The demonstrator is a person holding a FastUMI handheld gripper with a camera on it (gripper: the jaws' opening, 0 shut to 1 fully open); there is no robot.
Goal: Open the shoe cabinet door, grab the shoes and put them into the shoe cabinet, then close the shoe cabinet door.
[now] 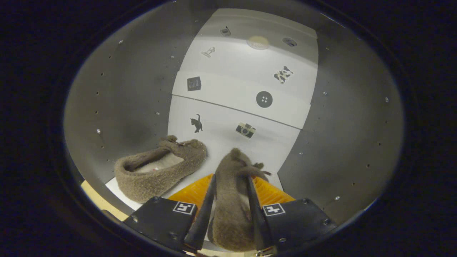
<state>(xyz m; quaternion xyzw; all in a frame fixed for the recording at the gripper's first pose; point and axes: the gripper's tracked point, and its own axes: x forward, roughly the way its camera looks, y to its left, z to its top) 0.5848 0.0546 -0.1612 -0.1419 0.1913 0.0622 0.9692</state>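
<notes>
A fuzzy brown slipper (230, 200) is sitting lengthwise between the two fingers of the claw (231, 192), toe pointing away into the shoe cabinet (121, 92), and both fingers are pressing against its sides, so the claw is holding it at a narrow spread. Its small bow is lying at the toe end, just past the fingertips. The second matching slipper (160, 169) is lying to the left of it on the cabinet's white floor, apart from the held one, its opening facing up and its toe pointing toward the back. The grey side walls of the cabinet, dotted with small holes and screws, are rising on both sides. The white back panel (242, 92) is carrying small stickers, among them a black cat (196, 123), a camera (245, 130) and a round button (264, 99).
</notes>
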